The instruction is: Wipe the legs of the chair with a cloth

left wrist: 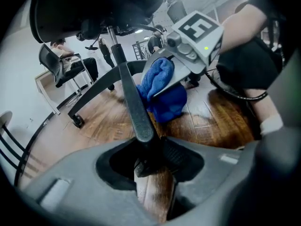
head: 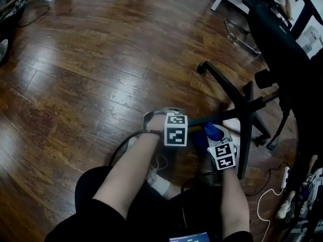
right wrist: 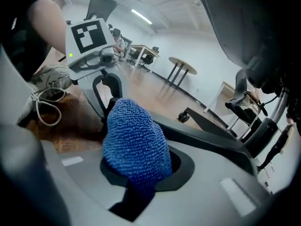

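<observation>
The right gripper (right wrist: 141,173) is closed on the blue cloth (right wrist: 134,140). The left gripper (left wrist: 150,159) is clamped on the near end of a black chair leg (left wrist: 134,102). The cloth is just right of that leg, above the wood floor (head: 101,59).

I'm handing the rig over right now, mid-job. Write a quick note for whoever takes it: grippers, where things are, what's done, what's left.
Left gripper: clamped on a chair leg near its outer end, steadying it.
Right gripper: shut on the bunched blue cloth, right beside that same leg; contact unclear.
The chair stands on the wooden floor.
Done: leg held, cloth at the leg. Nothing shows any leg wiped.
Left: wipe this leg, then the others.
</observation>
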`<state>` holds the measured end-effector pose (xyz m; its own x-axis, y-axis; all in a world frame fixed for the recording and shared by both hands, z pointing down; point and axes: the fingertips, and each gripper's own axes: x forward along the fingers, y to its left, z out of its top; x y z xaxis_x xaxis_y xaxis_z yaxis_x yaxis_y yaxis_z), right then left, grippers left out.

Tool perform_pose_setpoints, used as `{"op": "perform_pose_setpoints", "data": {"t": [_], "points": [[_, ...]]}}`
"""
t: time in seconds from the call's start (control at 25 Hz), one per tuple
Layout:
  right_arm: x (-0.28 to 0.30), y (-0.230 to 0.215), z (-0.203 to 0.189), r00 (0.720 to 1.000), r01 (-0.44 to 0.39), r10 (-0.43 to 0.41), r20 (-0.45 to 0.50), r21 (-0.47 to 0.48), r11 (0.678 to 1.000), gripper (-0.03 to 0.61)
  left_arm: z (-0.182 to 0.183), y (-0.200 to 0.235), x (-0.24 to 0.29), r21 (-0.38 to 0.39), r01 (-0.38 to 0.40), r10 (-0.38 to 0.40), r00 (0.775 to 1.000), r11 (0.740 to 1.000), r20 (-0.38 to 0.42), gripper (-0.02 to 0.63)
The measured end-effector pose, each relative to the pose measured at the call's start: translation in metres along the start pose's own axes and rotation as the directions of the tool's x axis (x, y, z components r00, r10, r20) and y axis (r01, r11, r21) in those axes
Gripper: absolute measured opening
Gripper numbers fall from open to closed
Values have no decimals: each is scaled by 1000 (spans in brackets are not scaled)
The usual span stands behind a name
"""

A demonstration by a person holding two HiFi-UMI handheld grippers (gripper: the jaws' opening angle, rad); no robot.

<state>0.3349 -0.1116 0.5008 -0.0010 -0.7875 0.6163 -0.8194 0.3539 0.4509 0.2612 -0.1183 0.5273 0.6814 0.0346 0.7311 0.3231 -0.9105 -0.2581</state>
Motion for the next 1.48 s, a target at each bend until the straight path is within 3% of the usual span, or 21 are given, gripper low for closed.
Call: {"op": "perform_pose_setpoints", "data": {"t": [0.12, 0.24, 0.36, 0.56, 0.68, 0.8, 0.96, 1.08, 1.2, 1.36, 1.48], "points": [[0, -35, -19, 994, 92, -89, -58, 58, 994, 63, -3, 1, -3, -5, 0, 0, 1000, 1000, 10, 152], [-14, -72, -31, 976, 218, -208, -67, 228, 949, 63, -5, 1, -3, 2, 5, -5, 1000, 1000, 2, 152], [-36, -76, -11, 980, 189, -201, 8, 296, 936, 63, -5, 0, -6, 15, 17, -16, 999, 1000, -30, 150], [-81, -48, 27, 995, 67, -82, 59, 216, 974, 58, -11, -5, -27, 48, -19, 23, 996, 999, -81, 150], [-115, -32, 32, 997, 57, -63, 50, 110, 992, 58, 1, -15, -48, 81, -33, 39, 997, 996, -67, 150], [-142, -20, 31, 994, 74, -79, 69, 72, 995, 58, 18, -24, -60, 105, -67, 70, 997, 992, -26, 150], [-142, -9, 39, 994, 81, -80, 76, -17, 997, 58, 35, -28, -65, 109, -65, 63, 998, 992, 23, 150], [-138, 4, 47, 995, 81, -74, 68, -106, 991, 58, 29, -27, -66, 89, -69, 68, 998, 994, 12, 150], [-139, 6, 48, 994, 80, -72, 81, -103, 991, 58, 24, -22, -68, 56, -84, 83, 996, 995, 20, 150], [-138, 10, 45, 994, 74, -68, 84, -68, 995, 58, 29, -12, -85, -76, -92, 101, 988, 993, 113, 150], [-139, 13, 45, 994, 78, -74, 86, -54, 995, 58, 47, -6, -105, -145, -80, 112, 967, 986, 229, 150]]}}
